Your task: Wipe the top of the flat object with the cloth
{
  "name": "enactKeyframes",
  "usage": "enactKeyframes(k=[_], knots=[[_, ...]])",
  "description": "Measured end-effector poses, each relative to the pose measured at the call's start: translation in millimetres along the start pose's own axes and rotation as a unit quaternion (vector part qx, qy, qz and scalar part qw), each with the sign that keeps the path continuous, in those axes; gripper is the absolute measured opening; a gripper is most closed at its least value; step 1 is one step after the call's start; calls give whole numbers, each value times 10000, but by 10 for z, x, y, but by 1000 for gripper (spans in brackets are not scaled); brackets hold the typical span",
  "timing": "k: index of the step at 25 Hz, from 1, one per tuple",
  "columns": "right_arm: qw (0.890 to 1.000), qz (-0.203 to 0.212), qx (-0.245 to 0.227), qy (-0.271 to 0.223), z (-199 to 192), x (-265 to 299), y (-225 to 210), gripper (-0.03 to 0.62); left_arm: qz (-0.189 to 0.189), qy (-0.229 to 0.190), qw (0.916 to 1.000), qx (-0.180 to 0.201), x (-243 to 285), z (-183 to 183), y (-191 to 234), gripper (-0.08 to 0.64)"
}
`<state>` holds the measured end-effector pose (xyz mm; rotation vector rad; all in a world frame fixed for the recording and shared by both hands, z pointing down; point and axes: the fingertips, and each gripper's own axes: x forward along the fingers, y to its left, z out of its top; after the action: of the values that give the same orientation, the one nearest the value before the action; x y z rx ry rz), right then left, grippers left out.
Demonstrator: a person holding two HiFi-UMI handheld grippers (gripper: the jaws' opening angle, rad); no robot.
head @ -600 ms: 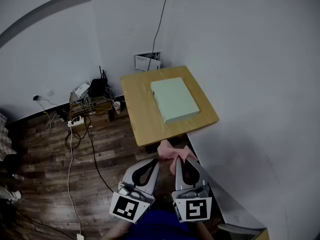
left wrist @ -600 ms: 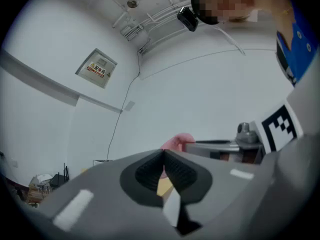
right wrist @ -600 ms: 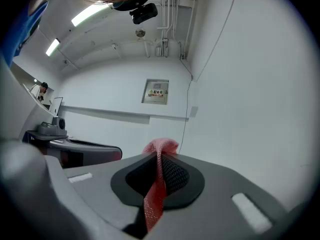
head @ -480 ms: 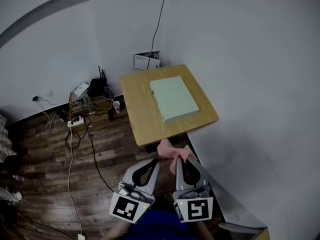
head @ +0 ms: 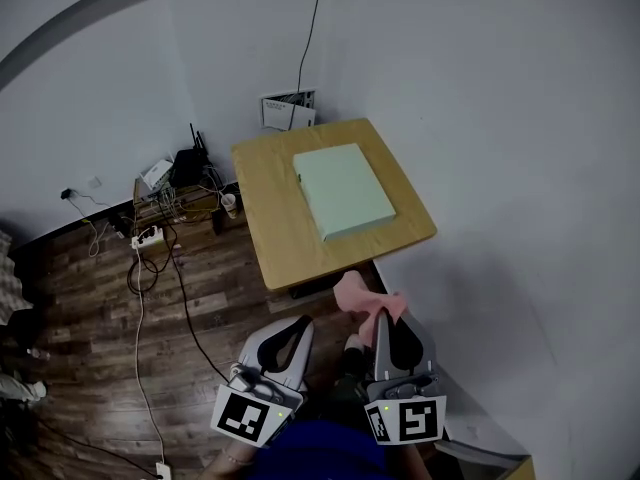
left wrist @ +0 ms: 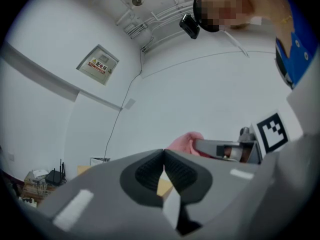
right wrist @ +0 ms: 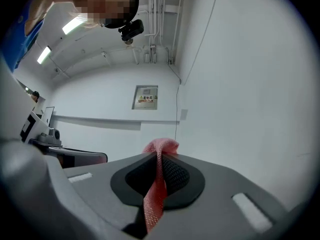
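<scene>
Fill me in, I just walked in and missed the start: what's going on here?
A person holds a two-jaw gripper in each hand, standing a little back from a small wooden table. The right gripper is shut on a pink cloth. The left gripper is shut with nothing in it. A pale green flat object lies on the table, away from both grippers. No wiping is under way; the cloth is off the table.

Right claw (right wrist: 159, 160) clamped on pink cloth (right wrist: 154, 194); wall sign (right wrist: 145, 97) ahead.
</scene>
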<state>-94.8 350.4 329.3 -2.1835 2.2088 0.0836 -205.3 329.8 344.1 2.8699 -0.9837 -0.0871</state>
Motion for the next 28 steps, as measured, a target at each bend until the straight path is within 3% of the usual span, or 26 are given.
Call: enactKeyframes(k=[8, 16, 28], knots=[[9997, 183, 149, -115, -33, 540, -630, 18, 331, 4, 9994, 90, 669, -43, 105, 3], [9933, 1065, 29, -447, 78, 1236, -1111, 18, 543, -183, 9982, 169, 1605, 42, 111, 3], [9727, 2243, -58, -592, 47, 2014, -1649, 18, 1433, -382, 9881, 400, 2467, 68, 134, 3]])
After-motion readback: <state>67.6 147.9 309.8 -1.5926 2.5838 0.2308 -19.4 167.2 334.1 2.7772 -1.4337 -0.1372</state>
